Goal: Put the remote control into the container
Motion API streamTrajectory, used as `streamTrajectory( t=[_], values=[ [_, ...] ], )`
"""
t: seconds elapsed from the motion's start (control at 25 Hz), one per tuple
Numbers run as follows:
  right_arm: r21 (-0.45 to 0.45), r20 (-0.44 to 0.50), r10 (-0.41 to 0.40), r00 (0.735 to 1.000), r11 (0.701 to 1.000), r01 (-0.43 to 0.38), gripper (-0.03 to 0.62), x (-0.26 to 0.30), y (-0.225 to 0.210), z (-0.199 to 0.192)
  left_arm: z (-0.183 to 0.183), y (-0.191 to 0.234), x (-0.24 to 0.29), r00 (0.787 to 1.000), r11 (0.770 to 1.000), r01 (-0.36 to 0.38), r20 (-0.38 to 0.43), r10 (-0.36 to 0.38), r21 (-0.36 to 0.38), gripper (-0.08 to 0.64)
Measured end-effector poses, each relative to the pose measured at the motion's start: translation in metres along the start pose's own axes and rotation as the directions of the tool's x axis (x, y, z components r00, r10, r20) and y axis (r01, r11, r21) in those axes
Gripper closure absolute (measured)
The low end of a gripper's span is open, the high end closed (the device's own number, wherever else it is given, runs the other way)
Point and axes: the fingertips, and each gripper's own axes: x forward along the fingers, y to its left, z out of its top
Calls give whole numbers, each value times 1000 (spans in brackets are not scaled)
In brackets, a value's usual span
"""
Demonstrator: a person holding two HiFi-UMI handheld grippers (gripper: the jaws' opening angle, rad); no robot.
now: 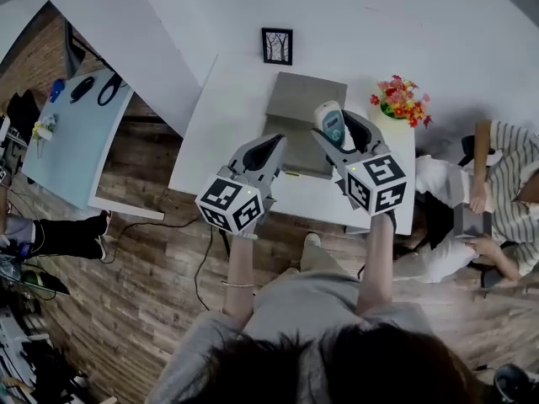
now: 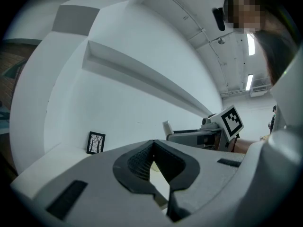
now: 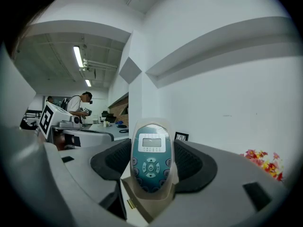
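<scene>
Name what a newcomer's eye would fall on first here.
The teal-faced remote control stands upright between the jaws of the right gripper, near the grey container on the white table. Next, the bright flowers at the table's right end; the left gripper is shut, empty.

remote control [image 3: 150, 157] lower end sunk between jaws, container [image 1: 296, 112] corner behind right gripper [image 1: 338, 129]; seated person [image 1: 512, 168] cut off at right

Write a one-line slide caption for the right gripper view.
Right gripper, jaws shut on the teal-faced remote control, facing a white wall, flowers at right.
</scene>
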Motion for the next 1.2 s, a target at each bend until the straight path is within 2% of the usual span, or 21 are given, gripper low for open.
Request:
streamTrajectory(
  t=[0.2,0.6,0.88,1.04,1.2],
  values=[
    [-22,-10,46,999,999,-46,311,22,-14,3,0,20,20,999,999,-46,10,46,-4,557],
    [-2,-56,123,991,992,-123,311,47,-22,-12,-13,34,38,994,993,-108,-24,107,-44,557],
    [46,-110,167,980,986,-163,311,57,-14,-35,-31,43,36,989,989,-131,-82,125,-73,557],
    [96,-140,184,973,980,-172,311,70,-11,-53,-47,50,36,988,985,-126,-105,114,-121,557],
    [102,-218,193,957,979,-174,311,84,-7,-78,-62,58,32,985,977,-138,-122,119,-160,557]
  ],
)
